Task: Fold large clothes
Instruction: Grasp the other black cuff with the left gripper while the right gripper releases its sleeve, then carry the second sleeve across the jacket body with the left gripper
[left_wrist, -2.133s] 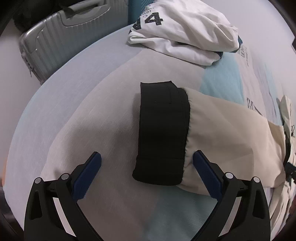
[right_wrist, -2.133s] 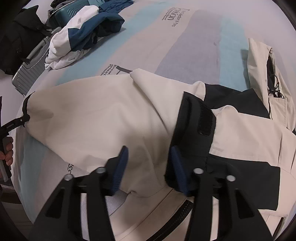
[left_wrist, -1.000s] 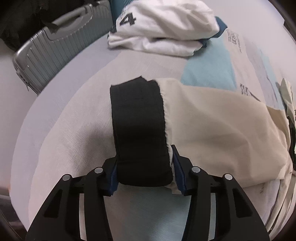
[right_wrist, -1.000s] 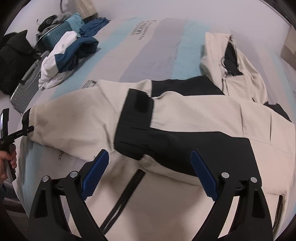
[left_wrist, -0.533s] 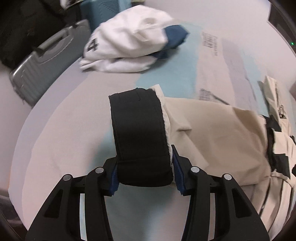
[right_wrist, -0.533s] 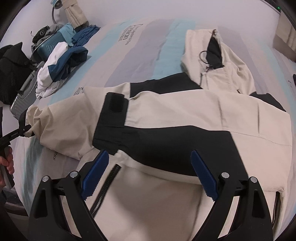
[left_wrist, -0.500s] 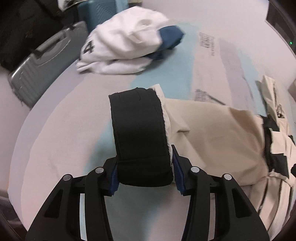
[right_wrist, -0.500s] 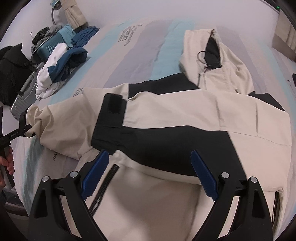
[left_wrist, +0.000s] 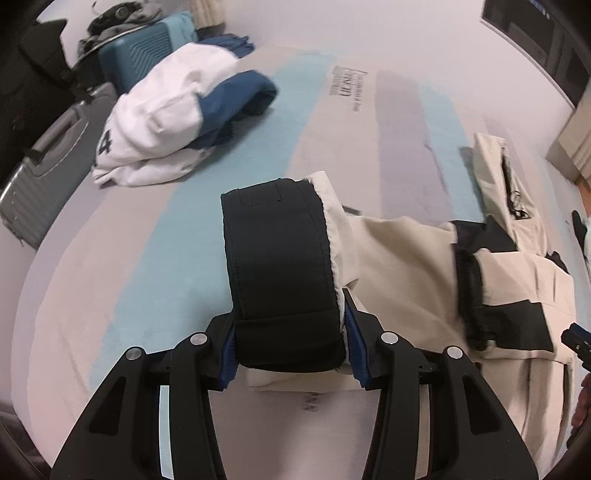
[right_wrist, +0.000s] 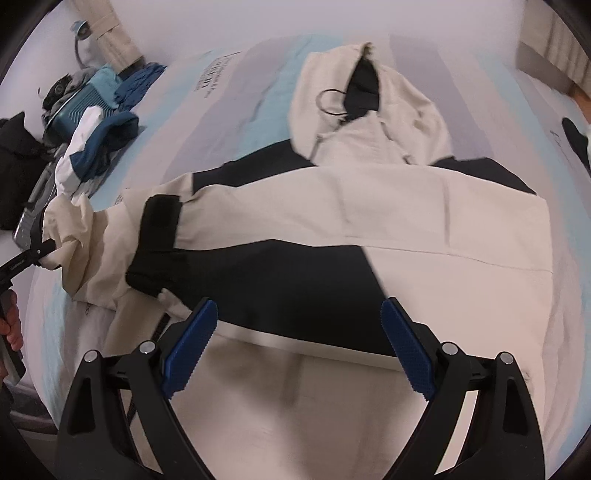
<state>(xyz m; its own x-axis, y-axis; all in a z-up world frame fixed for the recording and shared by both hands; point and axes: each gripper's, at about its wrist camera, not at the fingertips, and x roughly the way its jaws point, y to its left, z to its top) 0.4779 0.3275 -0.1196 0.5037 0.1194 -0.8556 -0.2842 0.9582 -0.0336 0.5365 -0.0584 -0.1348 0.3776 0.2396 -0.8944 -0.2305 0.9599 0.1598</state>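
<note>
- The left gripper (left_wrist: 290, 341), open two seconds ago, has clamped the black elastic cuff (left_wrist: 282, 273) of the cream and black jacket (right_wrist: 369, 229) and lifted it.
- The right gripper (right_wrist: 299, 350) has let go of the jacket's other black cuff (right_wrist: 159, 236); jaws now wide.
- Cream sleeve (right_wrist: 85, 236) bunches at frame left.

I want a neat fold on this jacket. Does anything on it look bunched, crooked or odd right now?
Yes. The sleeve held at its black cuff by the left gripper is crumpled near the cuff. The hood lies rumpled and open above the jacket body. No damage shows.
</note>
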